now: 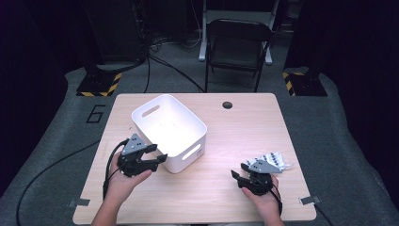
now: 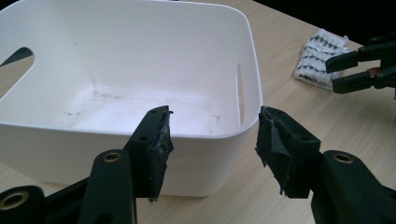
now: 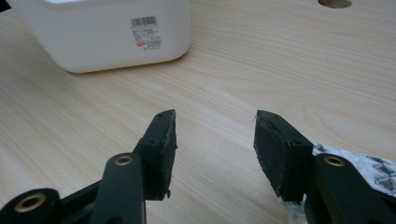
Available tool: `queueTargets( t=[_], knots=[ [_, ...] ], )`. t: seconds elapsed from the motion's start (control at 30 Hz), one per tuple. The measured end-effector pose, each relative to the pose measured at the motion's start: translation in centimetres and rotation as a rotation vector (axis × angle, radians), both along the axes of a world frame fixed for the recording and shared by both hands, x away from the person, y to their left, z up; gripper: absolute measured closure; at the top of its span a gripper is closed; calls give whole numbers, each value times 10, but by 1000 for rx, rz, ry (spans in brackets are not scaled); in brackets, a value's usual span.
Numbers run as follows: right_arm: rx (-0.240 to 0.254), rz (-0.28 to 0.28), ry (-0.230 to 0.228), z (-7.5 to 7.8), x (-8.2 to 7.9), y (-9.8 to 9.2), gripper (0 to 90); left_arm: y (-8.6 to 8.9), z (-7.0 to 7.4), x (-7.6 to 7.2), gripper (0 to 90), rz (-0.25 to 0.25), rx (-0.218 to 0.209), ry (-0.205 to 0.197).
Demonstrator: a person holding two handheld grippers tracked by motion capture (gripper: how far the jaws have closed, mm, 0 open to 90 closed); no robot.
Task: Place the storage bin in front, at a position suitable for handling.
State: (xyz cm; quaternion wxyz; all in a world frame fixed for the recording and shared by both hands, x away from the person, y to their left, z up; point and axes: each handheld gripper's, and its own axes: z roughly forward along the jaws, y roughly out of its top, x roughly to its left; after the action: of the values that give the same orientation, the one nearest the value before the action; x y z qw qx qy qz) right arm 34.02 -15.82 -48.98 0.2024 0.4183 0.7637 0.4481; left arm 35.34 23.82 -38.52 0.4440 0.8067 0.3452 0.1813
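Now my left gripper (image 1: 157,157) hovers with jaws apart and empty at the white bin's (image 1: 188,123) near wall. My right gripper (image 1: 239,172) rests on the tabletop (image 1: 244,127), jaws apart, beside the packet (image 1: 277,160).

White rectangular plastic bin (image 1: 169,132) blocks the table's left-centre; its inside is open from above. Bare light wooden tabletop (image 1: 226,141) between bin and clear crinkled packet (image 1: 275,161) leaves free passage.
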Motion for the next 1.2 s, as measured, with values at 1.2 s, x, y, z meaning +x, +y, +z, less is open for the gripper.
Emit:
queueTargets(
  t=[1.2],
  knots=[
    [51,-106,-15,1,1,-21,435,-44,-19,20,585,-36,43,56]
  ],
)
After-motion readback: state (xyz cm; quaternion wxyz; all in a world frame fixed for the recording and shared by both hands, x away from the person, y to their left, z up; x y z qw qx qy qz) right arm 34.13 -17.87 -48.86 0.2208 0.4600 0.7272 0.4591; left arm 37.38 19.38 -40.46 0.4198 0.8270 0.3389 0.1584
